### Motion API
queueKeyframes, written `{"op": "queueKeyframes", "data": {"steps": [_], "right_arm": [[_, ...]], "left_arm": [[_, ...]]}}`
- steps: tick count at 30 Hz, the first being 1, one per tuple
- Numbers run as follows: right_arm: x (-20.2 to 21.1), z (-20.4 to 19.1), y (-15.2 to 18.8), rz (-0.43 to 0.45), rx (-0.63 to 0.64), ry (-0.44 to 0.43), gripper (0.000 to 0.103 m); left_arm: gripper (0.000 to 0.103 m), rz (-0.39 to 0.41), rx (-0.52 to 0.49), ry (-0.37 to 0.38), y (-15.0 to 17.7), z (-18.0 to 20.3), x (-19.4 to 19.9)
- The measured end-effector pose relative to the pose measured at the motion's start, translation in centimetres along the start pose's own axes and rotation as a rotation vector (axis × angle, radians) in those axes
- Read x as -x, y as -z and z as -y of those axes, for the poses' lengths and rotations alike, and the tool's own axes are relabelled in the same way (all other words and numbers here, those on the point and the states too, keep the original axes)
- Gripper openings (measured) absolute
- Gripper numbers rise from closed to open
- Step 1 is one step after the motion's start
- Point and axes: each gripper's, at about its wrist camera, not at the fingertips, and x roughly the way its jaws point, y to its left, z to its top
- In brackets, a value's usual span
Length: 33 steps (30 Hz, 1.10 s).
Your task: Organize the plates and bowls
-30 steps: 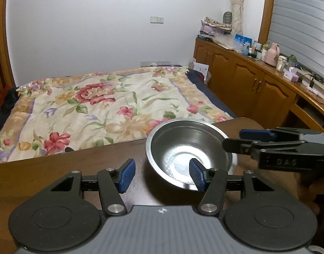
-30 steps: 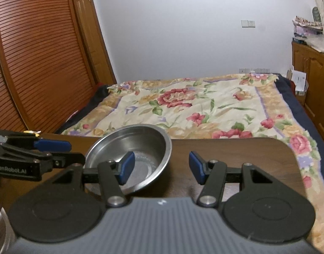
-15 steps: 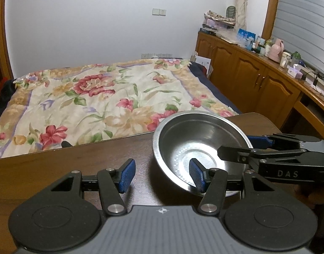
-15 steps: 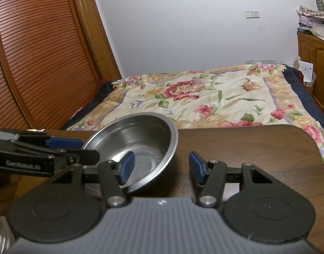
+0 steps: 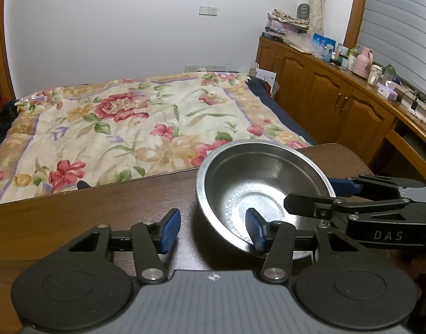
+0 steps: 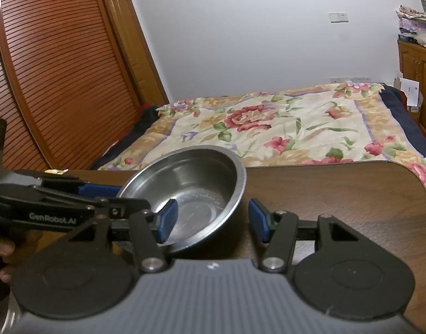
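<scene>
Steel bowl (image 5: pixel 257 189) on table (image 5: pixel 74 211) straddled at opposite rims by open left hand-held gripper (image 5: pixel 213 228) and open right hand-held gripper (image 6: pixel 210 220).

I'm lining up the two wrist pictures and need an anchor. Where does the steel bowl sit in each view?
Left wrist view: the steel bowl is right of centre, on the brown table, by the right finger of the left hand-held gripper.
Right wrist view: the steel bowl is left of centre, by the left finger of the right hand-held gripper.
Shared landmark: the floral bedspread just behind the bowl in both.
</scene>
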Motion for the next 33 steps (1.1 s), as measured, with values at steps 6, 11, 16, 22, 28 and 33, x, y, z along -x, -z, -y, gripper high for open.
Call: {"op": "queueKeyframes", "data": {"steps": [6,11,16,22,28,33], "right_arm": [[-0.4,-0.1,0.1,-0.014,0.007,-0.012,0.047],[-0.4,0.0,0.3,-0.024,-0.006,-0.029,0.037],[-0.5,0.1,0.4,-0.026,-0.007,-0.017,0.028],[-0.5,0.7,0.4,-0.03,-0.041,-0.029,0.023],[-0.1,0.1,0.1,-0.033,-0.023,-0.021,0.022],[1.1,-0.3,-0.6,-0.022,-0.006,-0.017,0.022]], "left_arm": [[0.039,-0.008,0.001,0.009,0.2,0.3,-0.2],[0.028,-0.015,-0.01,0.015,0.3,0.5,-0.1],[0.025,-0.013,-0.013,0.017,0.2,0.6,0.1],[0.023,-0.008,-0.022,0.016,0.3,0.7,0.7],[0.021,0.001,-0.023,0.013,0.2,0.5,1.2],[0.021,0.027,-0.028,0.025,-0.1,0.7,2.8]]}}
